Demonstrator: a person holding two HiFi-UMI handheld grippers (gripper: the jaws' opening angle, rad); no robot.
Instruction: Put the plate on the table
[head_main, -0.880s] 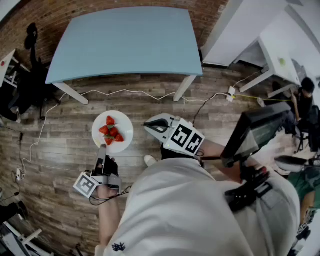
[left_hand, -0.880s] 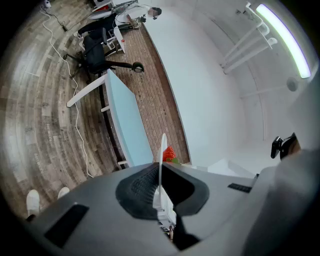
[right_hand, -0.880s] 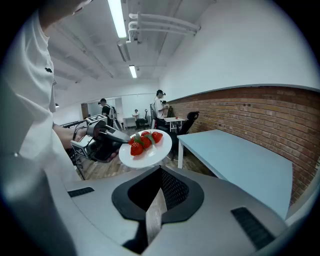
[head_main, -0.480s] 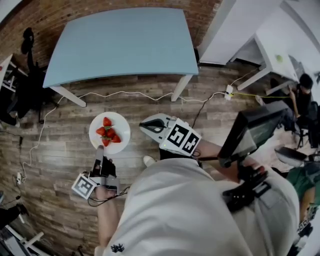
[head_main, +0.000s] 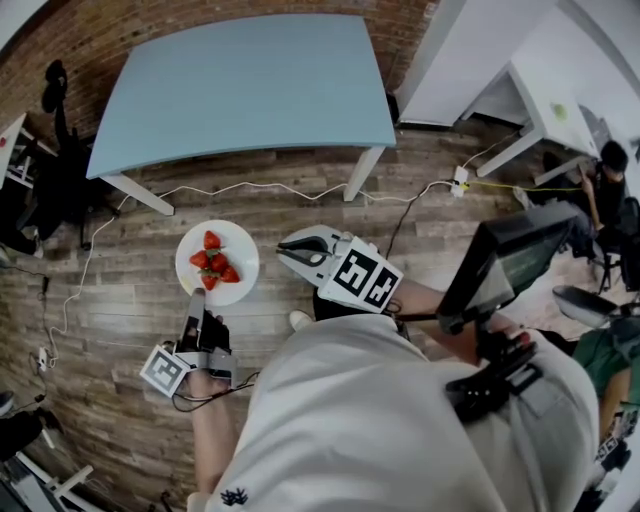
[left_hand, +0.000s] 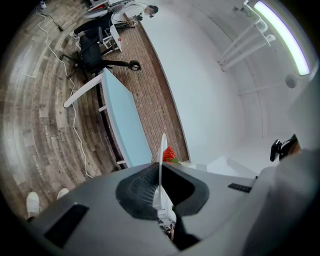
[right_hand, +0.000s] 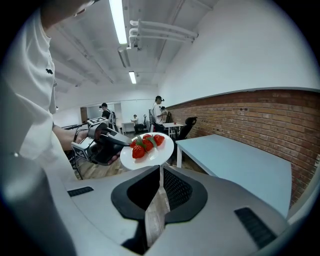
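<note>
The plate (left_hand: 161, 155) shows edge-on in the left gripper view, hiding most strawberries (left_hand: 169, 154)

The left gripper (head_main: 197, 300) carries the plate (head_main: 217, 262) slightly nearer the table (head_main: 250, 80), and the right gripper (head_main: 290, 247) drifts a little left with it.

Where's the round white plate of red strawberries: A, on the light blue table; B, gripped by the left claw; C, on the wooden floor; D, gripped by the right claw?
B: the left claw is shut on the rim of the round white plate, holding it up short of the light blue table.
</note>
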